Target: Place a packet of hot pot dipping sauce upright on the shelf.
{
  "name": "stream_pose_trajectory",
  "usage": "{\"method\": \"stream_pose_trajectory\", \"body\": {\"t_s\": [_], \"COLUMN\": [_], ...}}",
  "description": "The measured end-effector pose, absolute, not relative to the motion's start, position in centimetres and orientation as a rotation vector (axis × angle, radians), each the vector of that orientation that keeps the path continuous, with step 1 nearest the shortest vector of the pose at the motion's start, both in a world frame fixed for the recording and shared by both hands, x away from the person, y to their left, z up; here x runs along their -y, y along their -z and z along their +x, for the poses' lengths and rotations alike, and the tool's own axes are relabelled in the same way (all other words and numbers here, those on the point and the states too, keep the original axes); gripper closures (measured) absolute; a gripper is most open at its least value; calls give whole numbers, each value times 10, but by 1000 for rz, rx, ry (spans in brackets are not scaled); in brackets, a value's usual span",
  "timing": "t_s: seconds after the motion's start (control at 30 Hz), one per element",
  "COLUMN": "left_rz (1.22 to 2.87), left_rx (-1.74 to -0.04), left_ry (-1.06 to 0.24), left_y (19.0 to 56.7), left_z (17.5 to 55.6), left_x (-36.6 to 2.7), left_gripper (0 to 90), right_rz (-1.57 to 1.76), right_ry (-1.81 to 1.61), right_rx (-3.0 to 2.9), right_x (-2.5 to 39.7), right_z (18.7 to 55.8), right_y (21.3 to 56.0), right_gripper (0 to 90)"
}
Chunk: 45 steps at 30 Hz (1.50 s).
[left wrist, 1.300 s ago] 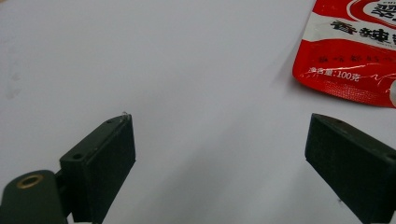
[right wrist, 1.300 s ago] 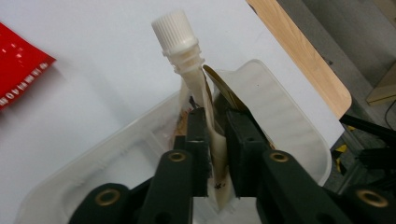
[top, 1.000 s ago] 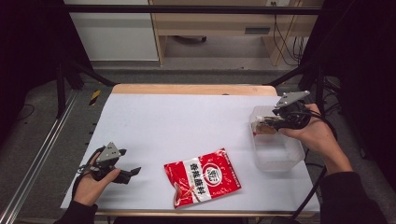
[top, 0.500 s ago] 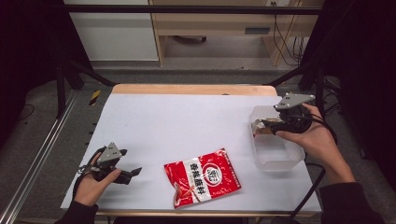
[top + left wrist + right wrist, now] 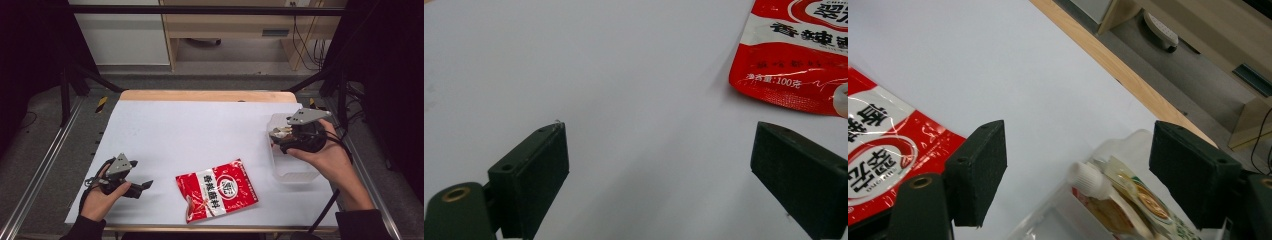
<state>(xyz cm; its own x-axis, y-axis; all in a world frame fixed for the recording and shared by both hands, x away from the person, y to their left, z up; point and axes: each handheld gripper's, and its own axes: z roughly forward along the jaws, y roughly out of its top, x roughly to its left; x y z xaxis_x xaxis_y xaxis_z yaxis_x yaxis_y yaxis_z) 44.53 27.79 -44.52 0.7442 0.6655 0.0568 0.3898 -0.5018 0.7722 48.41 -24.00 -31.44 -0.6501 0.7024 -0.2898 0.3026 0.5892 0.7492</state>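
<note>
A red printed pouch (image 5: 216, 189) lies flat on the white table near its front edge; its corner also appears in the left gripper view (image 5: 794, 55) and the right gripper view (image 5: 878, 150). My left gripper (image 5: 144, 186) rests open on the table left of the pouch, jaws wide apart (image 5: 659, 165) with nothing between them. My right gripper (image 5: 276, 135) hovers open over a clear plastic container (image 5: 295, 172) at the right. A spouted sachet with a white cap (image 5: 1118, 197) lies in the container, below the gap between the right jaws (image 5: 1078, 170).
The wooden back edge of the table (image 5: 205, 95) runs behind the white sheet. Metal frame rails (image 5: 45, 165) flank both sides. A cable (image 5: 322, 212) trails from the right gripper toward the front edge.
The right gripper has come down and slightly nearer over the container. The left gripper and the red pouch have not moved.
</note>
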Motion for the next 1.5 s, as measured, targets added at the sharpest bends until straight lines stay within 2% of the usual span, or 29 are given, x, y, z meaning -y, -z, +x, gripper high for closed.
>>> {"method": "stream_pose_trajectory", "body": {"t_s": [0.6,0.7,0.77,0.97,1.2,1.5], "left_rz": [2181,2188,2167,2182,2190,2198], "left_rx": [-722,-712,-700,-701,-686,-651], "left_ry": [-475,-480,-534,-528,-498,-491], "left_y": [446,446,443,445,449,449], "left_z": [439,437,434,432,432,428], "left_x": [-252,-248,-243,-231,-220,-205], "left_gripper": [78,77,80,81,89,99], "right_rz": [786,782,783,843,844,917], "right_ry": [-1030,-1026,-1015,-1063,-1043,-1076], "right_rx": [-2249,-2274,-2284,-2298,-2301,-2322], "right_x": [180,165,158,144,139,156], "right_z": [456,447,444,438,425,405], "right_y": [347,365,376,396,414,437], "right_gripper": [150,139,152,151,147,130]}}
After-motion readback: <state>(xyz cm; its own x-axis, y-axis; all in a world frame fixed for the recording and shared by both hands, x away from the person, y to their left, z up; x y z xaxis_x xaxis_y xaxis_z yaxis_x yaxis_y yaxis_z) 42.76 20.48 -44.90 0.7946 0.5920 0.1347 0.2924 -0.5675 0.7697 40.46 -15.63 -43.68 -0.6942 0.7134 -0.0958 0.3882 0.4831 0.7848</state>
